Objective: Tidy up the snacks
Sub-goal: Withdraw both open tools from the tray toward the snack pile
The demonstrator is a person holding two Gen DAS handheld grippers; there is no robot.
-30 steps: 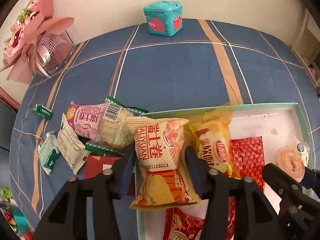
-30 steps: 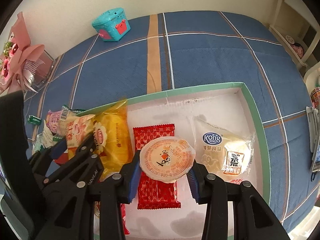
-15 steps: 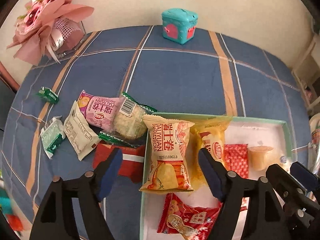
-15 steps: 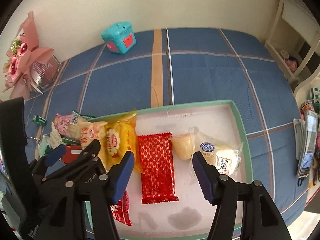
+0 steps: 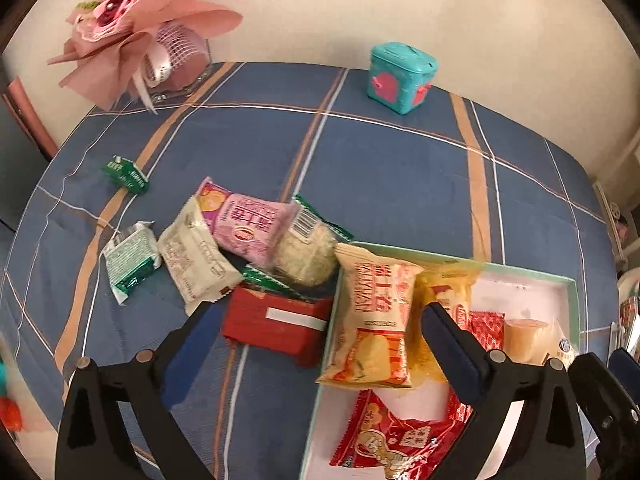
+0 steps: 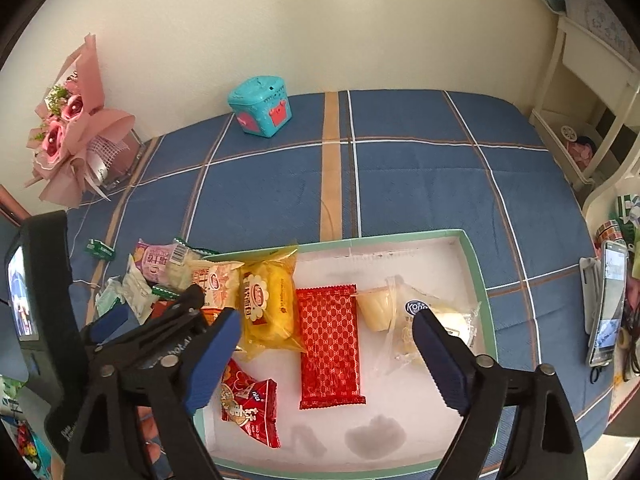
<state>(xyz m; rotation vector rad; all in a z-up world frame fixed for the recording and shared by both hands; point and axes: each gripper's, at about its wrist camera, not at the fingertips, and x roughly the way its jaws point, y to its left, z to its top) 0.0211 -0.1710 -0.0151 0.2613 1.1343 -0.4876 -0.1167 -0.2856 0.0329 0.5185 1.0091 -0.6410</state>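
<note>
left wrist view: left tool (image 5: pixel 312 328) spread wide, jaws just been opening, nothing gripped, swiss roll pack (image 5: pixel 372 320) lying between them half over the rim of the green box (image 5: pixel 520 270), probably dropped there to start a row. loose snack pile (image 5: pixel 240 240) waiting at centre left on the blue plaid cloth (image 5: pixel 380 168), apparently not yet sorted. right wrist view: right tool (image 6: pixel 326 330) also wide, just opened, empty; jelly cup (image 6: pixel 376 310) tipped beside the kong bun (image 6: pixel 436 316) at centre right, red wafer (image 6: pixel 330 344) flat mid-box, likely lined side by side to save room.
</note>
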